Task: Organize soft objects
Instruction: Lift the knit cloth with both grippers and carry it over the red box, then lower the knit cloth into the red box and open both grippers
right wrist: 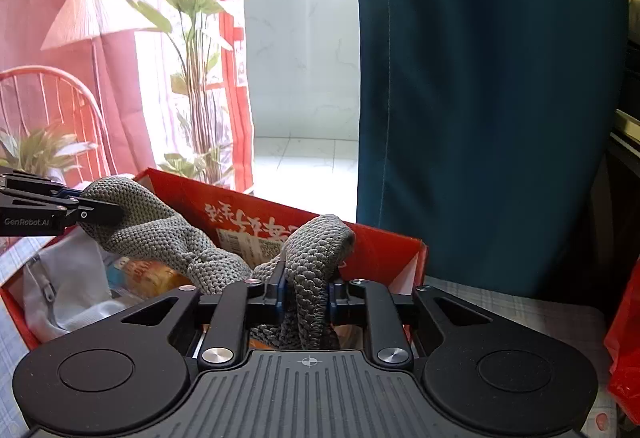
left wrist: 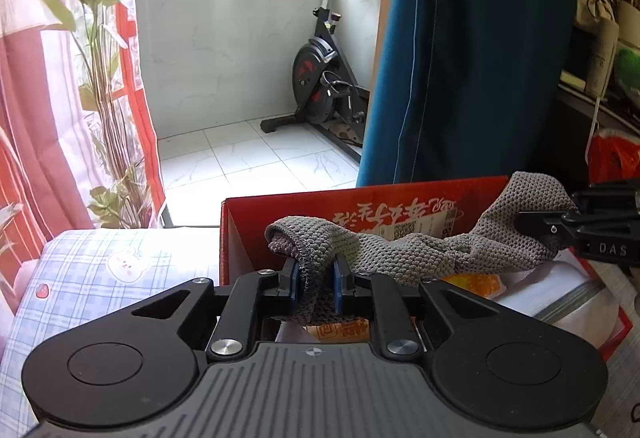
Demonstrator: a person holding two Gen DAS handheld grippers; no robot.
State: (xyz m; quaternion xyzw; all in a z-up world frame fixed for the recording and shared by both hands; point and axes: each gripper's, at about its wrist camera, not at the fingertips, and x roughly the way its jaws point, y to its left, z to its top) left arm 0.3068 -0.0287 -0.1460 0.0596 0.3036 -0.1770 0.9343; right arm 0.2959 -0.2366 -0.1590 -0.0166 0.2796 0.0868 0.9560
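Note:
A grey knitted cloth [left wrist: 404,254] hangs stretched between my two grippers above an open red cardboard box [left wrist: 240,238]. My left gripper [left wrist: 316,266] is shut on one end of the cloth. My right gripper [right wrist: 306,280] is shut on the other end of the grey knitted cloth [right wrist: 316,250]. In the left wrist view the right gripper [left wrist: 560,228] grips the cloth at the far right. In the right wrist view the left gripper [right wrist: 86,212] grips it at the far left. The cloth sags and twists in the middle over the red box [right wrist: 380,242].
The box holds white bags [right wrist: 68,278] and orange packets [left wrist: 476,284]. It stands on a blue checked sheet [left wrist: 112,270]. A dark teal curtain [left wrist: 460,50] hangs behind the box. An exercise bike [left wrist: 324,78], a tall plant [right wrist: 196,78] and a red bag [right wrist: 626,342] stand around.

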